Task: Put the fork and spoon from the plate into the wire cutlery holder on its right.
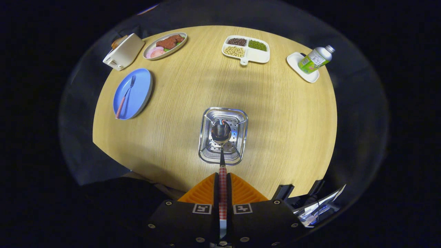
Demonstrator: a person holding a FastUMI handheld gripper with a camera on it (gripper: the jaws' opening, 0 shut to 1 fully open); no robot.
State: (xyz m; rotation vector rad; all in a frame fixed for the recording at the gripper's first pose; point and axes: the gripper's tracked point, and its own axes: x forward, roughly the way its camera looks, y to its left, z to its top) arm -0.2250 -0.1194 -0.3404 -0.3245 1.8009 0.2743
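Observation:
My gripper (223, 184) is shut on the red-checked handle of a spoon (221, 132). The spoon's steel bowl points ahead and hangs over the mouth of the shiny metal cutlery holder (206, 151), which stands on the wooden table just beyond my fingers. Far off to the left of the holder lies a blue plate (139, 88). On it rests a fork (125, 96) with the same red-checked handle, tines pointing away from me.
Along the table's far side stand a white toaster (123, 51), an oval dish of food (165, 45), a white divided tray of beans (246, 49) and a green-labelled bottle (315, 59) lying on a small white dish (296, 62). The round table's edge curves close below the holder.

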